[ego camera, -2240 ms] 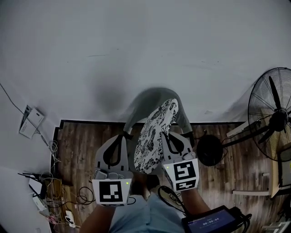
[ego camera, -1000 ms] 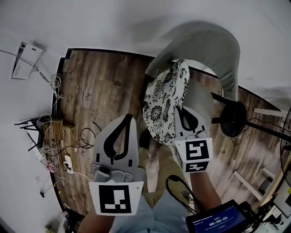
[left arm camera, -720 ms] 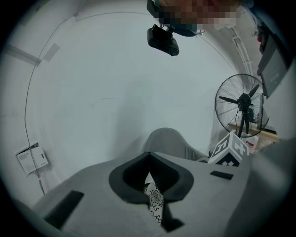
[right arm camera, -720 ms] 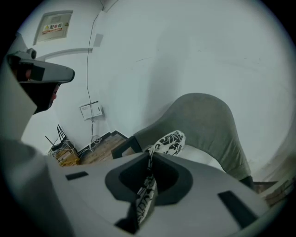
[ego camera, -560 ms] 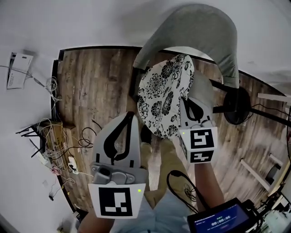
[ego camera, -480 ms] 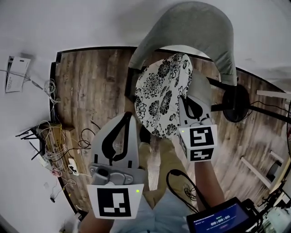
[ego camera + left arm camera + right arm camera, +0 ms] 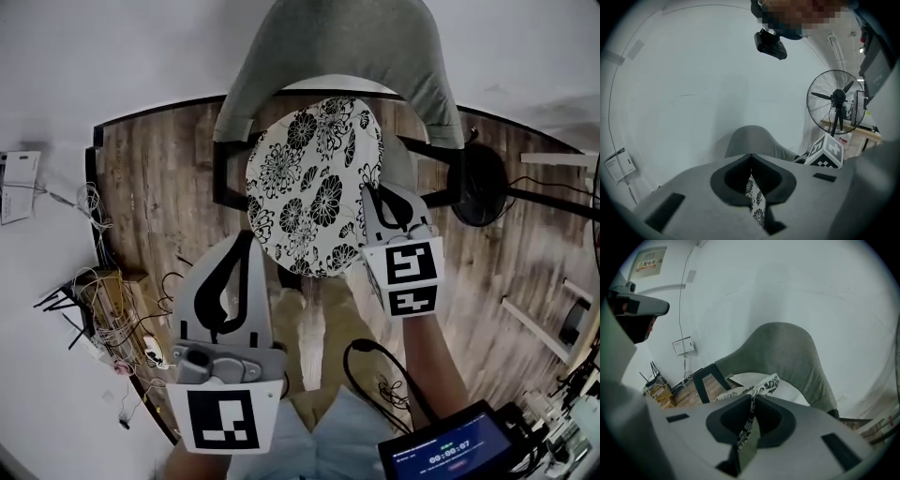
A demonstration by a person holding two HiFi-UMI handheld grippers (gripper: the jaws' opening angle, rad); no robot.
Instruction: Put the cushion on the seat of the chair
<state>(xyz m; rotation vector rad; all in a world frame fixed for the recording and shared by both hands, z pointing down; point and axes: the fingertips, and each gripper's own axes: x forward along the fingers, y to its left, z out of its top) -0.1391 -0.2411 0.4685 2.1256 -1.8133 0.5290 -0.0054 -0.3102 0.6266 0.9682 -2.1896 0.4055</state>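
Note:
A round black-and-white flowered cushion (image 7: 314, 187) lies tilted over the pale seat (image 7: 401, 167) of a chair with a grey back (image 7: 337, 47). My right gripper (image 7: 375, 194) is shut on the cushion's right edge. Its jaws have just been opening a little, and the fabric (image 7: 754, 385) still runs between them. My left gripper (image 7: 242, 242) is at the cushion's near left edge. In the left gripper view a strip of flowered fabric (image 7: 755, 201) sits pinched in its closed jaws. The seat (image 7: 787, 387) shows beyond the right gripper (image 7: 752, 397).
A standing fan (image 7: 839, 101) is to the right of the chair, its round base (image 7: 478, 183) on the wooden floor. A tangle of cables (image 7: 112, 309) lies by the wall at the left. A screen device (image 7: 450, 455) hangs at the lower right. The person's legs (image 7: 314, 328) are below the cushion.
The cushion has gone from nearly upright to lying flatter and now covers most of the seat. Both grippers have moved forward and down toward the chair.

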